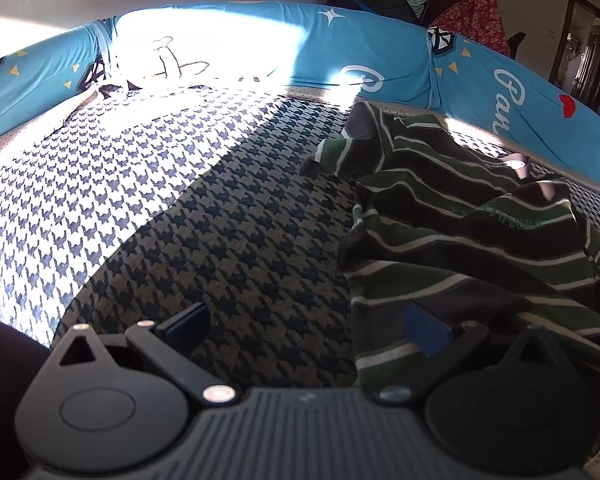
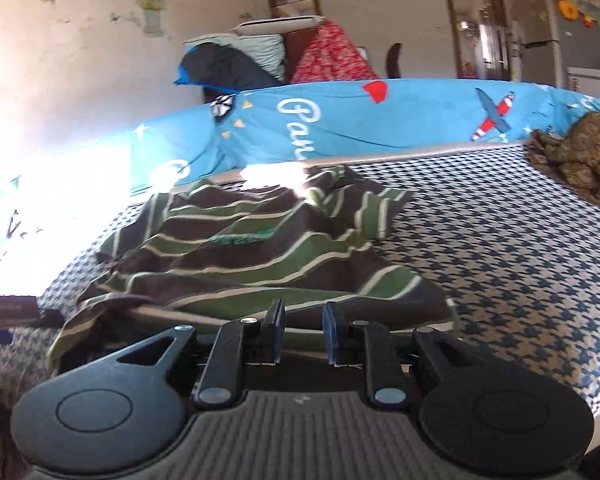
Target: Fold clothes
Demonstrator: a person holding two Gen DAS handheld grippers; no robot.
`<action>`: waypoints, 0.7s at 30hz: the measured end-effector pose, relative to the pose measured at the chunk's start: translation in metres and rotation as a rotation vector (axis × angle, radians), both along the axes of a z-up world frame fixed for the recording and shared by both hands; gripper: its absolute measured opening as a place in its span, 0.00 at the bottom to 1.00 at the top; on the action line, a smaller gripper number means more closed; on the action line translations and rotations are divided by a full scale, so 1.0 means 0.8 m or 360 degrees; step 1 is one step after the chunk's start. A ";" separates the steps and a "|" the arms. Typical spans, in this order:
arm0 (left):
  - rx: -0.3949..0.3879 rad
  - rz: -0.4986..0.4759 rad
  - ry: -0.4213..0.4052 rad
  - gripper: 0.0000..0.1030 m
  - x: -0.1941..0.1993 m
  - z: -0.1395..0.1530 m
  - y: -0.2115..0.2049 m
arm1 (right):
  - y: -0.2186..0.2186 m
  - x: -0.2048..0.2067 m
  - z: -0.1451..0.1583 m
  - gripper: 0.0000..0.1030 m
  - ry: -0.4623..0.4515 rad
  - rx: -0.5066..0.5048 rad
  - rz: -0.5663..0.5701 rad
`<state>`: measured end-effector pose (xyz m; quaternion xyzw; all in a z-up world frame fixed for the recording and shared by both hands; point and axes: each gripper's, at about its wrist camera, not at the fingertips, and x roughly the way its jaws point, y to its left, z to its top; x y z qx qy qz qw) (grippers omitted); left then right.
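On bed | striped shirt rumpled near blue bumper

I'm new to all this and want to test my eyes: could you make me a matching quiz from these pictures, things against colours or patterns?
Things:
1. crumpled shirt
2. bed cover
3. bed bumper
4. heap at the right edge

Looks:
A. bright blue with a plane and lettering
B. brownish, mottled
C. green and dark stripes with thin white lines
D. dark-and-light houndstooth

Pairs: 1-C, 2-D, 3-A, 4-B
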<state>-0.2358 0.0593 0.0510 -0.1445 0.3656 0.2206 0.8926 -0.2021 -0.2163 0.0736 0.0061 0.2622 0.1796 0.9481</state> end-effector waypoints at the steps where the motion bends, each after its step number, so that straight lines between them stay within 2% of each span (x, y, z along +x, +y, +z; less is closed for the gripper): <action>1: 0.0000 0.0000 0.0000 1.00 0.000 0.000 0.000 | 0.007 -0.003 -0.001 0.20 -0.0007 -0.0017 0.0063; 6: -0.0003 -0.0011 0.0000 1.00 0.000 0.000 -0.002 | 0.039 -0.013 -0.011 0.20 0.0033 -0.0087 0.0336; 9: -0.0008 -0.0012 0.0004 1.00 0.000 0.000 -0.001 | 0.055 -0.018 -0.018 0.21 0.0031 -0.0152 0.0411; 14: -0.0026 -0.0003 0.0013 1.00 0.001 -0.002 0.002 | 0.081 -0.024 -0.027 0.32 0.0010 -0.0249 0.0524; 21: -0.0067 0.0019 0.0028 1.00 0.002 -0.006 0.006 | 0.117 -0.025 -0.041 0.33 -0.0055 -0.0413 0.0607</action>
